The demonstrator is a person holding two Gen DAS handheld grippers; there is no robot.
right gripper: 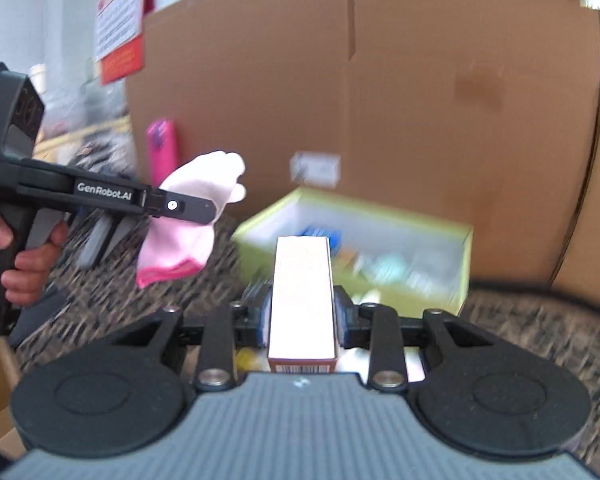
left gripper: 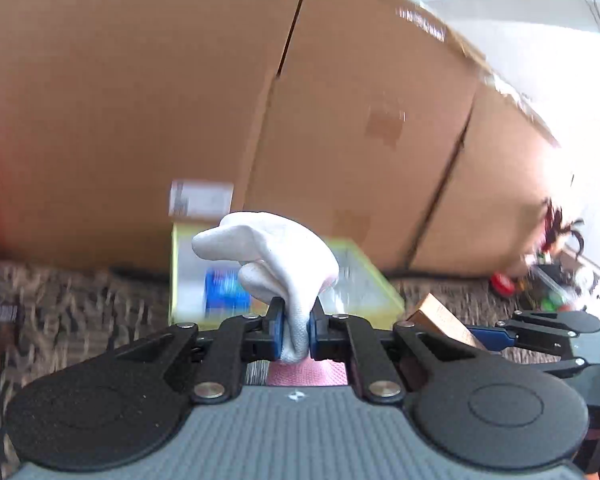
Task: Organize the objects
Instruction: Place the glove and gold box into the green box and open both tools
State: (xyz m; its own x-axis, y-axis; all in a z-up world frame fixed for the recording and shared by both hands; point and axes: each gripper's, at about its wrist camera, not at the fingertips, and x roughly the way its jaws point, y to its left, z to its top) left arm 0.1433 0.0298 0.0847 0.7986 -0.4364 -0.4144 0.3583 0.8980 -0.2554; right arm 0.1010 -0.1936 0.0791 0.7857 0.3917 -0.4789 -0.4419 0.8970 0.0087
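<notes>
My left gripper (left gripper: pixel 296 332) is shut on a white and pink sock (left gripper: pixel 276 248), held above the carpet. In the right wrist view the left gripper (right gripper: pixel 188 208) shows at left with the sock (right gripper: pixel 188 220) hanging from it. My right gripper (right gripper: pixel 302 316) is shut on a tall white and brown carton (right gripper: pixel 302 292). A yellow-green open box (right gripper: pixel 380 216) with small items inside lies ahead of both grippers; it also shows in the left wrist view (left gripper: pixel 364 268), behind the sock. The right gripper (left gripper: pixel 496 338) and its carton (left gripper: pixel 444 318) show at lower right.
Large cardboard boxes (left gripper: pixel 340 100) stand close behind the yellow-green box. A pink bottle (right gripper: pixel 162 148) stands at left against them. Patterned carpet (right gripper: pixel 540 332) covers the floor. Small toys and clutter (left gripper: pixel 540 280) lie at far right.
</notes>
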